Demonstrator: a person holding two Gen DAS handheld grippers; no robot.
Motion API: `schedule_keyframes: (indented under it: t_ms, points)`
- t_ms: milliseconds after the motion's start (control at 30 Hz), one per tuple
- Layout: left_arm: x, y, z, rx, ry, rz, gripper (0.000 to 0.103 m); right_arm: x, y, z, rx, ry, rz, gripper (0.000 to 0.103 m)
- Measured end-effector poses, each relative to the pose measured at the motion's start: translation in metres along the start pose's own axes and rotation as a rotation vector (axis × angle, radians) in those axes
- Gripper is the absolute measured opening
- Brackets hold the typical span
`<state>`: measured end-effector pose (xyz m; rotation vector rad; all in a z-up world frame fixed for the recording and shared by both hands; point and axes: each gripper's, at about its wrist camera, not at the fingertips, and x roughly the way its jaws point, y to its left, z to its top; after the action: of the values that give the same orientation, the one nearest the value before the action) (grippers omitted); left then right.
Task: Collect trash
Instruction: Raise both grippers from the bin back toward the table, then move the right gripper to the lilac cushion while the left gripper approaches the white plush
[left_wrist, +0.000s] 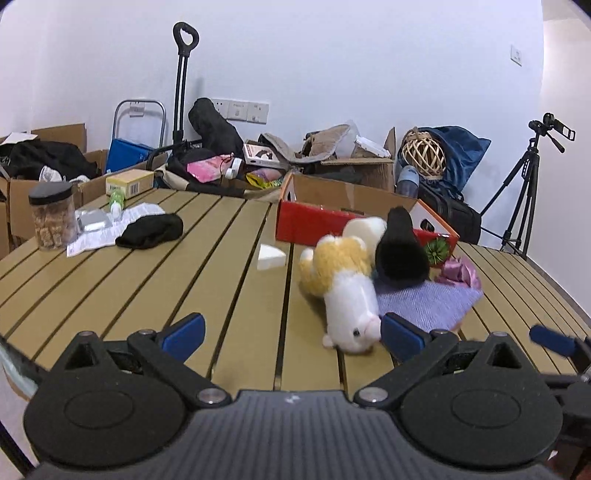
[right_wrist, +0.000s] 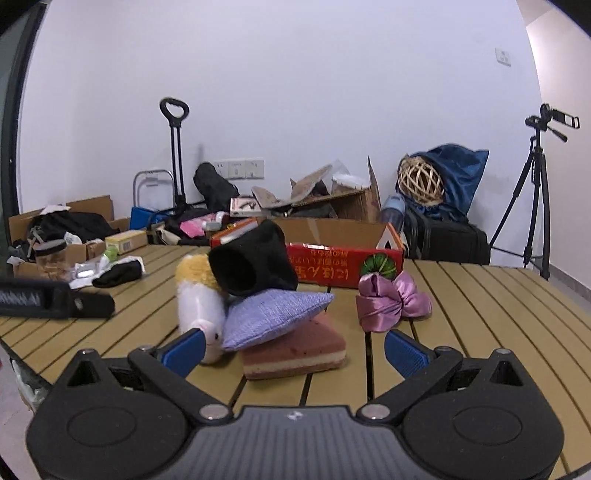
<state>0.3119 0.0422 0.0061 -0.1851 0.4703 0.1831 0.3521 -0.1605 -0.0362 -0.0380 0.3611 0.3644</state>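
1. The left tool (left_wrist: 291, 334) hangs low over the slatted tan desk (left_wrist: 147, 295) with its blue-padded fingers spread wide and nothing between them.
2. The right tool (right_wrist: 293, 349) is likewise wide and empty; in the left view only one blurred blue fingertip of it shows at the right edge.
3. A white-and-yellow plush animal (left_wrist: 343, 291) lies nose-down near the desk's front, its head just beside the left tool's right finger.
4. A black fabric piece (right_wrist: 255, 262) leans on the plush and on a lilac knitted cushion (right_wrist: 273, 317), which covers much of a pink-and-cream layered sponge block (right_wrist: 295, 354).
5. A crumpled pink satin bow (right_wrist: 391, 301) sits just right of the pile, in front of an open red cardboard box (right_wrist: 347, 262) whose inside is hidden.
6. A white foam wedge (left_wrist: 270, 256) lies alone mid-desk.
7. At far left, a dark-lidded clear jar (left_wrist: 53, 216), printed paper (left_wrist: 99, 236) and a black cloth (left_wrist: 150, 230) crowd together; small items there are hard to make out.
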Motion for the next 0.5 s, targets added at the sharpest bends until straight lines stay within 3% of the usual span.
schedule_keyframes:
  t_ms: [200, 500]
  points:
    - [0.021, 0.004, 0.01, -0.023, 0.016, -0.01, 0.103, 0.036, 0.001, -0.008, -0.002, 0.094, 0.013, 0.103]
    - [0.038, 0.014, 0.006, -0.013, 0.058, 0.002, 0.103, 0.074, 0.006, -0.002, -0.029, 0.141, -0.006, 0.103]
